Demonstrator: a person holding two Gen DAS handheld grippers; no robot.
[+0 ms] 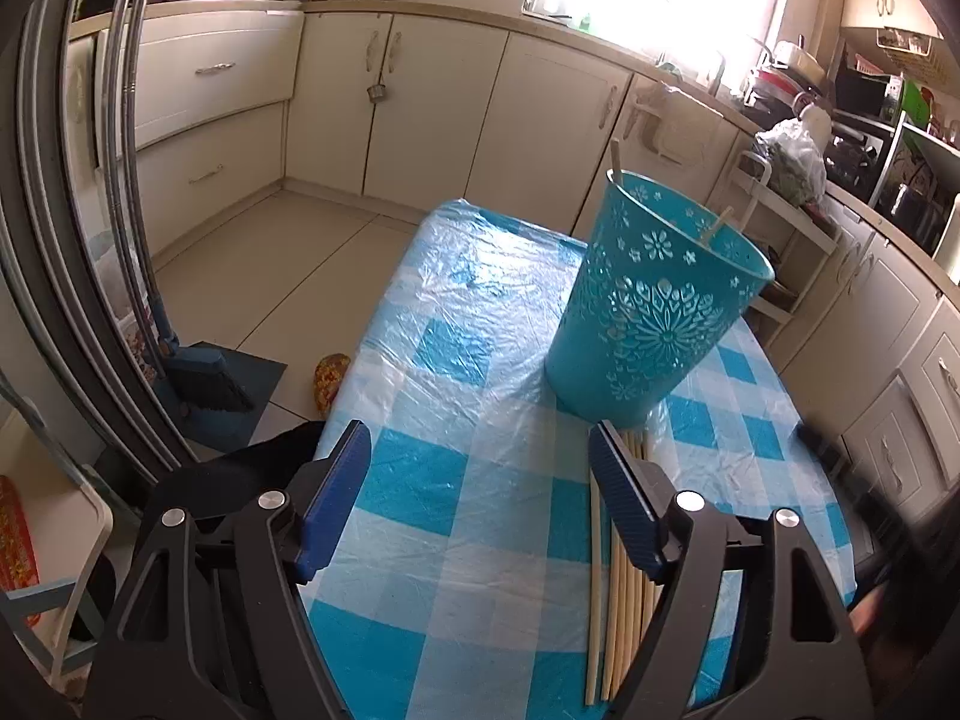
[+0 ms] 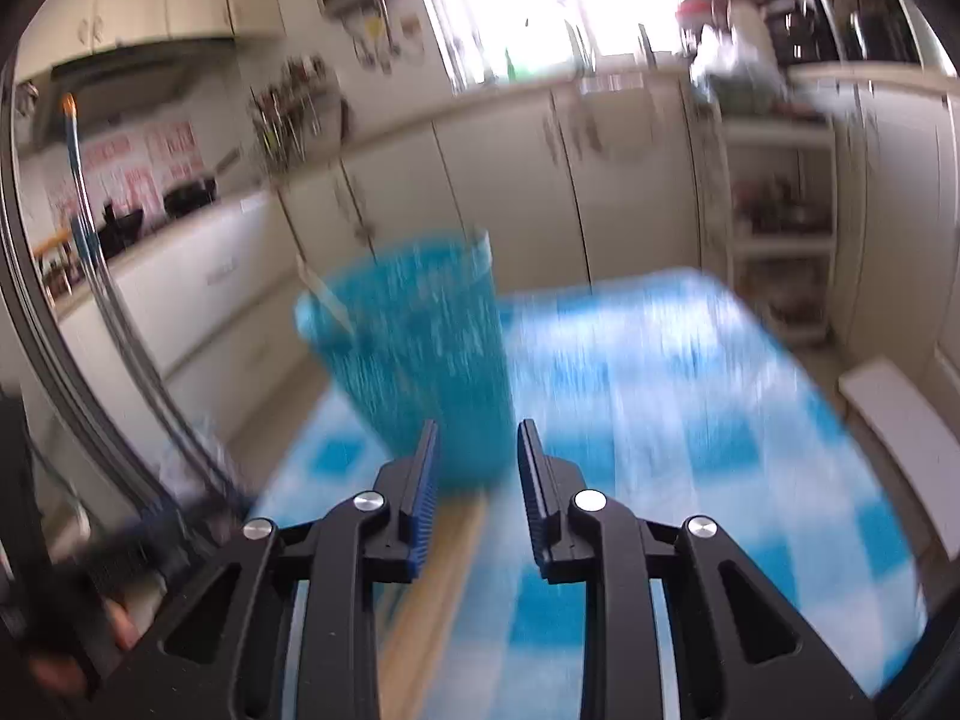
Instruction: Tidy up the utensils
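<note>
Left wrist view shows us our left gripper [image 1: 480, 450] spread wide above the bench [image 1: 456, 396] with its blue-checked cover, gripping nothing; a bundle of wooden chopsticks [image 1: 621, 606] lies flat just under the right-hand finger, and a teal perforated holder [image 1: 654, 306] stands upright beyond them with a few chopsticks inside. Right wrist view is badly blurred; our right gripper [image 2: 477, 456] is parted and empty, pointing at the holder [image 2: 414, 348]; chopsticks [image 2: 438, 588] lie beneath it.

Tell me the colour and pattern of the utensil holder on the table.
The utensil holder is turquoise with white cut-out flower and snowflake patterning. Clearest in the left wrist view; the right wrist view is blurred.
</note>
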